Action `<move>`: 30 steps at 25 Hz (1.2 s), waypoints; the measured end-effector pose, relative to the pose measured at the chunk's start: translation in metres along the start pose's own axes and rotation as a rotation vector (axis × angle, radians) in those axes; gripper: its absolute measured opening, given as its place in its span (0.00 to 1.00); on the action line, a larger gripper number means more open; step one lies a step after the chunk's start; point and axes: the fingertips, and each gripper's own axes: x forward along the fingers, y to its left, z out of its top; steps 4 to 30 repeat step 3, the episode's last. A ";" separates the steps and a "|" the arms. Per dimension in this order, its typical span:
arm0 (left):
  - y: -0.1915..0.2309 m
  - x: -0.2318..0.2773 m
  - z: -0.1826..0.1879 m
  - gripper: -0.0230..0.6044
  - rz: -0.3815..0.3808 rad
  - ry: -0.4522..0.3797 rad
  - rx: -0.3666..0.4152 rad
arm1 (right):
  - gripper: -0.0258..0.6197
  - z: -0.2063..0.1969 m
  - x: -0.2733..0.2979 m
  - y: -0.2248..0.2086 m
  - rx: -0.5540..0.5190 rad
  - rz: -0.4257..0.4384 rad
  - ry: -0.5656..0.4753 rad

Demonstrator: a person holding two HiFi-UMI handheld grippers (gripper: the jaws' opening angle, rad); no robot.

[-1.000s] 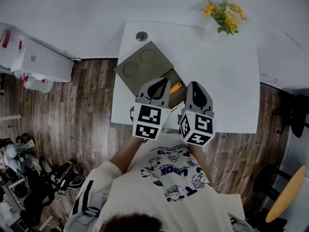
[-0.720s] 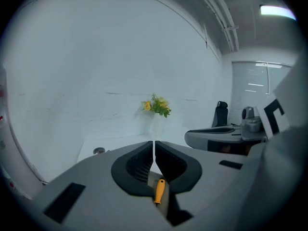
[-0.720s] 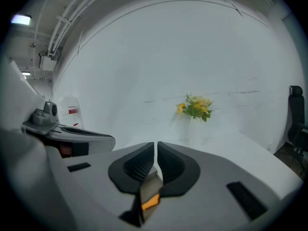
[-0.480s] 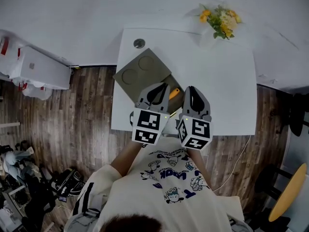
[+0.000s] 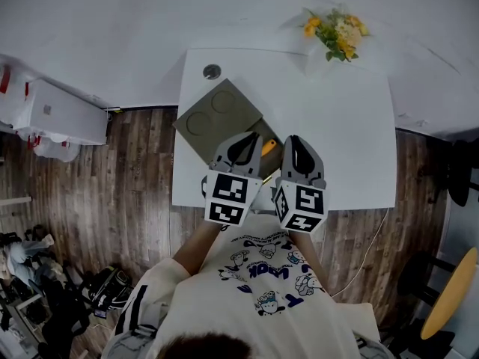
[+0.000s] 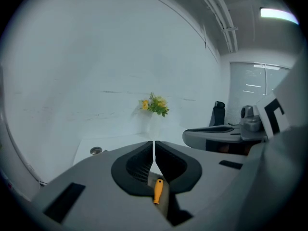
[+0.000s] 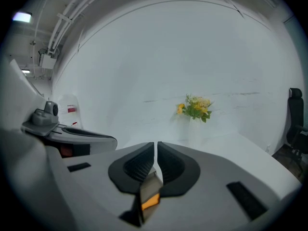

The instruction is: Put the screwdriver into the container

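Note:
An olive-grey container (image 5: 218,115) sits on the white table (image 5: 352,126), its flat lid with two round recesses toward the far left. The screwdriver's orange handle (image 5: 268,147) shows in the open part of the container, between my two grippers. My left gripper (image 5: 245,137) is shut and empty, just left of the handle. My right gripper (image 5: 293,141) hovers just right of it, also shut and empty. In the left gripper view, the handle (image 6: 157,190) lies below the closed jaws (image 6: 154,150). The right gripper view shows a bit of orange (image 7: 150,201) under its closed jaws (image 7: 156,153).
A vase of yellow flowers (image 5: 334,32) stands at the table's far edge. A small round metal fitting (image 5: 212,71) is set in the far left corner. Both grippers hang over the near table edge. Wooden floor lies on the left, with a dark chair (image 5: 456,174) on the right.
Both grippers have stayed in place and shut. Only the head view has shifted slightly.

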 end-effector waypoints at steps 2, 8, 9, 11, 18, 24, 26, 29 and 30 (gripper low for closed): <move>-0.001 0.001 0.001 0.08 0.001 -0.001 0.000 | 0.10 0.000 0.000 -0.002 -0.002 -0.001 0.001; -0.001 0.002 0.001 0.08 0.001 -0.001 0.000 | 0.10 0.000 0.001 -0.003 -0.003 -0.002 0.002; -0.001 0.002 0.001 0.08 0.001 -0.001 0.000 | 0.10 0.000 0.001 -0.003 -0.003 -0.002 0.002; -0.001 0.002 0.001 0.08 0.001 -0.001 0.000 | 0.10 0.000 0.001 -0.003 -0.003 -0.002 0.002; -0.001 0.002 0.001 0.08 0.001 -0.001 0.000 | 0.10 0.000 0.001 -0.003 -0.003 -0.002 0.002; -0.001 0.002 0.001 0.08 0.001 -0.001 0.000 | 0.10 0.000 0.001 -0.003 -0.003 -0.002 0.002; -0.001 0.002 0.001 0.08 0.001 -0.001 0.000 | 0.10 0.000 0.001 -0.003 -0.003 -0.002 0.002; -0.001 0.002 0.001 0.08 0.001 -0.001 0.000 | 0.10 0.000 0.001 -0.003 -0.003 -0.002 0.002; -0.001 0.002 0.001 0.08 0.001 -0.001 0.000 | 0.10 0.000 0.001 -0.003 -0.003 -0.002 0.002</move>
